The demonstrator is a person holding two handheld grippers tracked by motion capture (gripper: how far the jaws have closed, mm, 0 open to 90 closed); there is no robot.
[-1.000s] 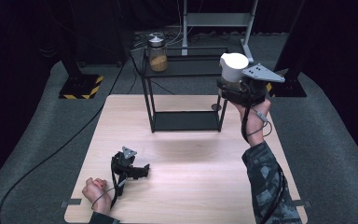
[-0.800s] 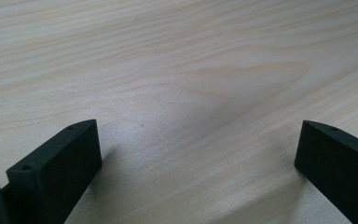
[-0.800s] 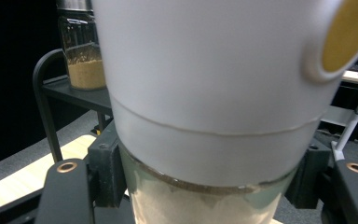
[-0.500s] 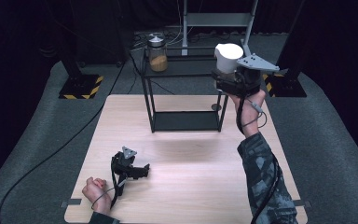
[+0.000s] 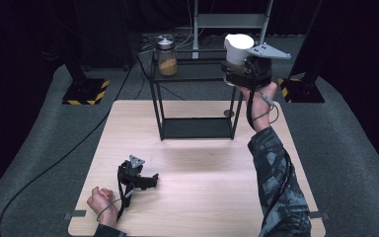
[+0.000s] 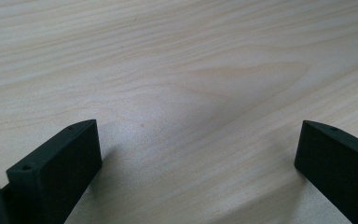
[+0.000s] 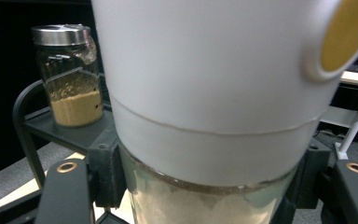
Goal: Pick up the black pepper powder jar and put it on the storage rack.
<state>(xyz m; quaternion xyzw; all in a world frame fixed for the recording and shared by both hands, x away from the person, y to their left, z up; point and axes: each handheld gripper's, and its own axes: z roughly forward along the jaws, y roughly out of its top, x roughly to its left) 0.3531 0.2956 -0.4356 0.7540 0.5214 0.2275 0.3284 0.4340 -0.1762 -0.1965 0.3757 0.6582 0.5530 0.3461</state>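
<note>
shelf top [image 5: 197, 74]: jar [image 5: 167, 55] of brown powder

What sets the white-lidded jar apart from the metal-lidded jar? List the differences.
The white-lidded jar is clamped in the right hand-held gripper, off the rack; the metal-lidded jar stands free on the black rack's top shelf. Its lid is tall and white; the other's is low and silvery. Both are glass and hold tan powder.

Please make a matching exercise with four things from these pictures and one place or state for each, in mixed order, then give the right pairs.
1. white-lidded jar
2. metal-lidded jar
3. left tongs
4. black rack

a. open, low over the wooden table
b. stands on the rack's top shelf
c. stands on the table's far part
d. gripped in the right tongs

Pairs: 1-d, 2-b, 3-a, 4-c
</note>
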